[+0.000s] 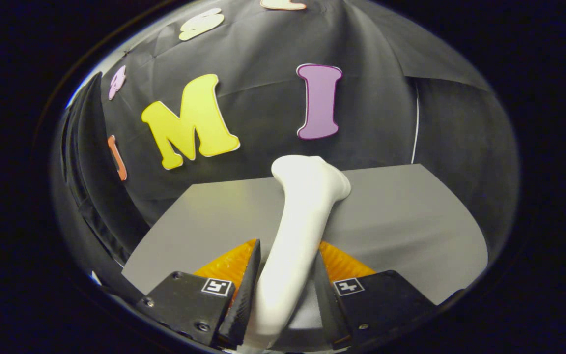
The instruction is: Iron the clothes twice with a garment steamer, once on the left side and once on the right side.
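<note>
- White plastic garment steamer [298,231]: handle runs from between the fingers toward 12 o'clock, leaning slightly to 1 o'clock; flared head at the far end, seen against the desk's rear edge.
- Gripper [287,263]: fingers closed onto the steamer handle, one pressing each side at 9 and 3 o'clock; narrow gap, wholly taken up by the handle.
- Grey desk [410,231]: flat surface beneath and beyond the fingers, bare around the steamer.
- Black cloth wall [263,59]: behind the desk, at 12 o'clock.
</note>
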Motion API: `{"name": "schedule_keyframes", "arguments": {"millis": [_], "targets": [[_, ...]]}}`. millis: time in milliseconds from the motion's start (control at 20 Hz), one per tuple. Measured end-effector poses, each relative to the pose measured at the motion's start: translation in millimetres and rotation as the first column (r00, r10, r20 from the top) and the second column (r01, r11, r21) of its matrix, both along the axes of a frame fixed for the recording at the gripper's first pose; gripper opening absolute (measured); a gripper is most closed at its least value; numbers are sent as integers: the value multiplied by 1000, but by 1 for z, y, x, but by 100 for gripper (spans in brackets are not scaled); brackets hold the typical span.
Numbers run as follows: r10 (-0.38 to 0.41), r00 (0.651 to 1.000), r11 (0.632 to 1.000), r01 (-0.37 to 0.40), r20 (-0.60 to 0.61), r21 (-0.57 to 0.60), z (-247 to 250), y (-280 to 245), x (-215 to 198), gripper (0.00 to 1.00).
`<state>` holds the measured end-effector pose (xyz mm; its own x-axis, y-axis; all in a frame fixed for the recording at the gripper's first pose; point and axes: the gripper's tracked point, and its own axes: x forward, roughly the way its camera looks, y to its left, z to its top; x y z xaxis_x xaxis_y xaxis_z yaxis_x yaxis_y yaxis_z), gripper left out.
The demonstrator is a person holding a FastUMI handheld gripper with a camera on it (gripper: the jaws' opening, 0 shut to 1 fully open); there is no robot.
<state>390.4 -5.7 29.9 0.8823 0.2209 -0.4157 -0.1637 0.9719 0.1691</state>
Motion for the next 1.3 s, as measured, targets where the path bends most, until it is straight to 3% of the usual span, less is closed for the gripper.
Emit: {"name": "schedule_keyframes", "arguments": {"millis": [300, 450, 600, 900, 1050, 1300], "targets": [[9, 1000, 997, -8, -7, 80, 4, 6, -1, 54], [-6, 999, 1000, 5, 46, 24, 16, 3, -5, 50], [-44, 992, 998, 48, 116, -33, 34, 5, -18, 46], [-124, 971, 991, 132, 206, -26, 61, 7, -51, 39], [-85, 975, 996, 79, 204, 36, 68, 30, -71, 38], [-72, 979, 997, 63, 193, 51, 75, 62, -101, 38]]}}
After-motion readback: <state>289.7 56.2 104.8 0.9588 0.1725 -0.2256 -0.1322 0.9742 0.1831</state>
